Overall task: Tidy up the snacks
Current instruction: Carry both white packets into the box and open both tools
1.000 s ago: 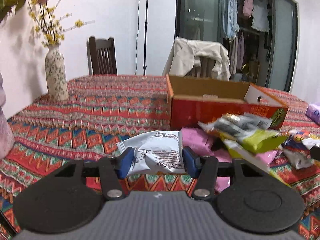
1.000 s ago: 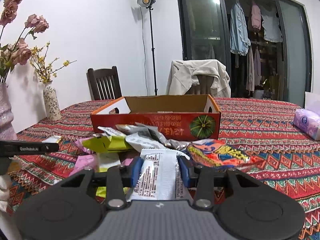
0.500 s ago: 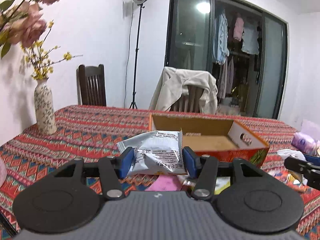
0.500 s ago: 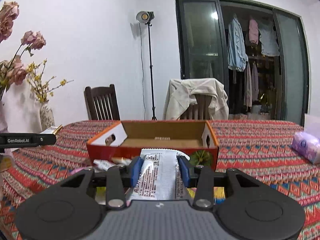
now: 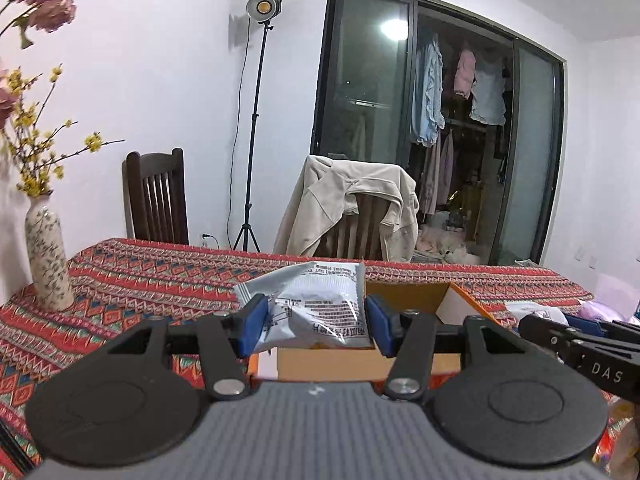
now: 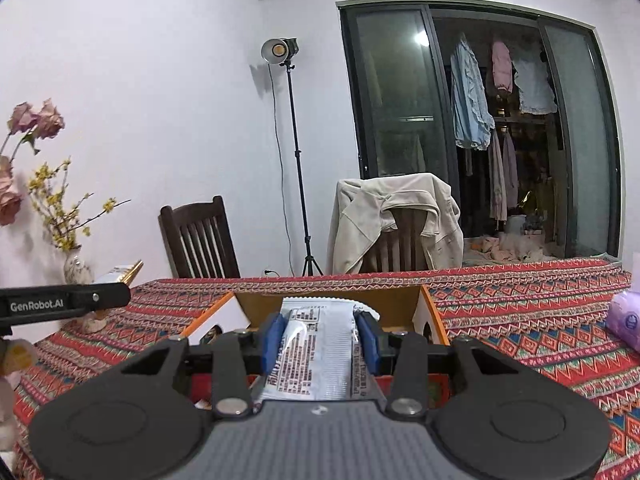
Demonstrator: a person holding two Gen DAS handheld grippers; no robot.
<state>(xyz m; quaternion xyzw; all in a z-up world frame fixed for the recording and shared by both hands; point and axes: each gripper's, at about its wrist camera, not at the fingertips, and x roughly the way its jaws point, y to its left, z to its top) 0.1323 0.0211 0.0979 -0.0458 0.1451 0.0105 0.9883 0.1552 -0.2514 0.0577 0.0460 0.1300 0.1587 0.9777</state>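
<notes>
Two hand-held grippers carry snack packets above a table (image 5: 132, 280) covered in a red patterned cloth, both raised over an open cardboard box (image 6: 430, 312) that sits near the middle of the table.

Seen from the left wrist, a speckled vase (image 5: 47, 260) of yellow sprigs stands at the table's far left corner. A dark wooden chair (image 5: 158, 198) waits behind the far edge, beside a light stand (image 5: 256, 120). The left gripper (image 5: 314, 322) is clamped on a crumpled white snack packet (image 5: 316, 304), its blue pads pressing both sides; the packet hangs in the air in front of the box's near left corner. Beyond the far edge, a beige jacket (image 5: 352, 200) drapes over a second chair before a glass-fronted closet hung with clothes. At the right edge of this view the other tool's black arm crosses in, above more wrappers on the cloth.

From the right wrist, the left tool's black arm enters at the left, near pink roses and the vase (image 6: 78, 268). The right gripper (image 6: 320, 340) is closed on a white printed snack packet (image 6: 320, 352), held lengthwise between its blue pads, directly in front of the box's open top. A lilac tissue pack (image 6: 626, 320) lies at the table's right edge.
</notes>
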